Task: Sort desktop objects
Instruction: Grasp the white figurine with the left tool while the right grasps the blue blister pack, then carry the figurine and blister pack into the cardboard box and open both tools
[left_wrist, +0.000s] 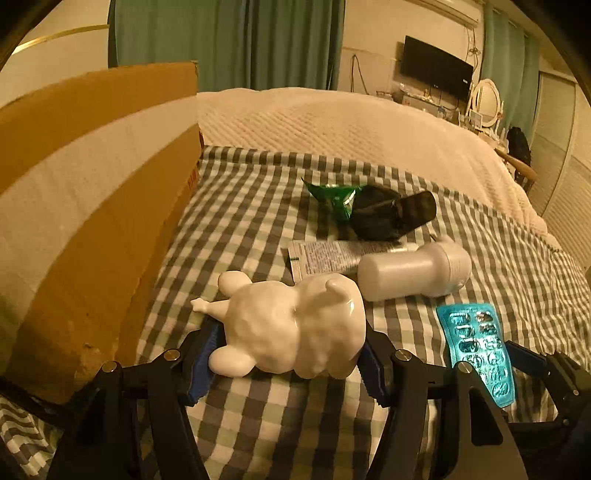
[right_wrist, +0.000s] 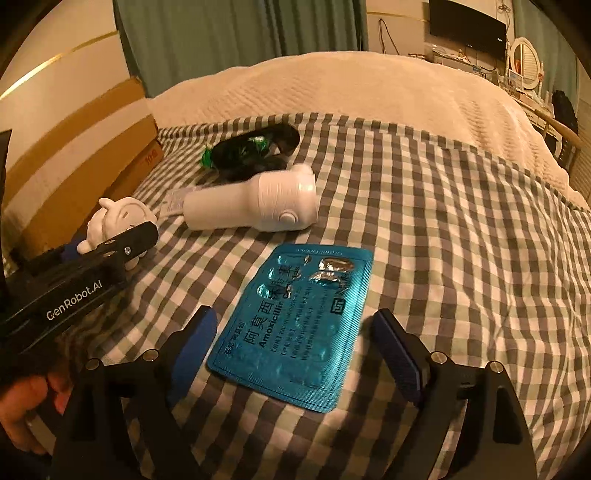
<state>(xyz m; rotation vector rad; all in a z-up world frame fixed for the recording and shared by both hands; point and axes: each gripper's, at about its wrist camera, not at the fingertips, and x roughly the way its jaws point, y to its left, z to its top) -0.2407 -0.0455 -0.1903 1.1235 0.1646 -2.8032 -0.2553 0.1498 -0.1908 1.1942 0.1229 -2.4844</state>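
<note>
Here the left gripper (left_wrist: 288, 354) is clamped on a glossy white animal figurine (left_wrist: 295, 328), its blue pads pressing the body from both sides, low over the grey-and-white checked cloth (left_wrist: 251, 229); a tall cardboard box (left_wrist: 92, 206) stands just to the left of it; the right gripper (right_wrist: 293, 354) has its jaws spread wide, one on each side of a teal blister pack of pills (right_wrist: 295, 325) that lies flat on the cloth (the pads do not touch it, and two pockets near its far end are torn open); beyond the pack a white plastic bottle-shaped device (right_wrist: 255, 206) lies on its side, resting across a flattened printed tube (left_wrist: 325, 254); behind those sit a crumpled green wrapper (left_wrist: 334, 195) and a black object (left_wrist: 388, 216), touching each other; a cream quilted blanket (left_wrist: 351, 125) covers the bed past the cloth's far edge; in the right wrist view a person's hand (right_wrist: 26, 406) shows at the lower left, under the left gripper's black body.
</note>
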